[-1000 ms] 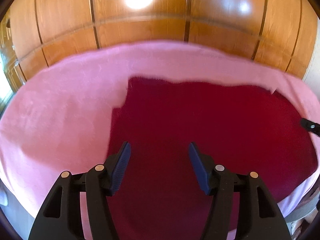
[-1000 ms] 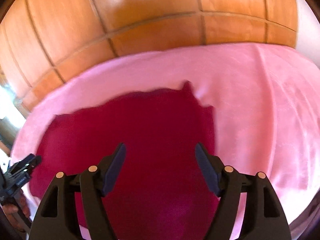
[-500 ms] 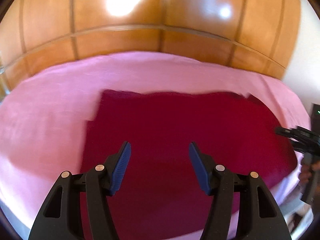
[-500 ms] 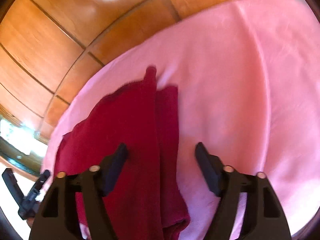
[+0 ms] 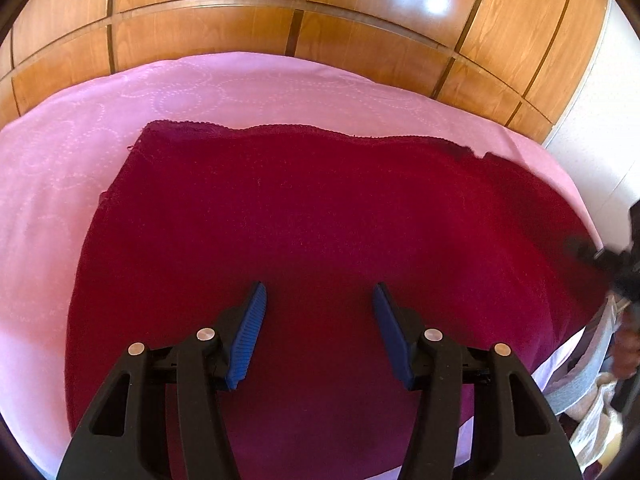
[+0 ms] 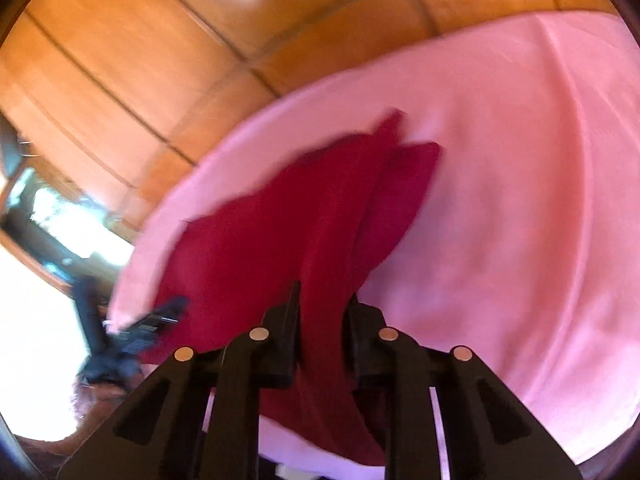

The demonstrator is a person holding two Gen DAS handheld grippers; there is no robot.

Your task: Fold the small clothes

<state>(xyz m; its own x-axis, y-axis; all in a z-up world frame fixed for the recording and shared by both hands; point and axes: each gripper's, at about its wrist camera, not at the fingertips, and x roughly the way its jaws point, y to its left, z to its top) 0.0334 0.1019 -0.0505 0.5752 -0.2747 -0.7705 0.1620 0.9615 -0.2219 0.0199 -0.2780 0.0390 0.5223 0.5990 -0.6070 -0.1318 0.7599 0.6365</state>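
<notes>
Pinching red garment (image 6: pixel 328 248) in right gripper (image 6: pixel 322 300), pink sheet (image 5: pixel 248 88) beneath

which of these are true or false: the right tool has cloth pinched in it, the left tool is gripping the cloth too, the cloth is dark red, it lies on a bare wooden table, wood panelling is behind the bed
1. The right tool has the dark red cloth pinched in it: true; its jaws have just been closing and a fold runs up between them.
2. The left tool grips the cloth too: false; its jaws stand apart above the cloth.
3. The cloth is dark red: true.
4. It lies on a bare wooden table: false; it lies on a pink bedspread.
5. Wood panelling is behind: true.
</notes>
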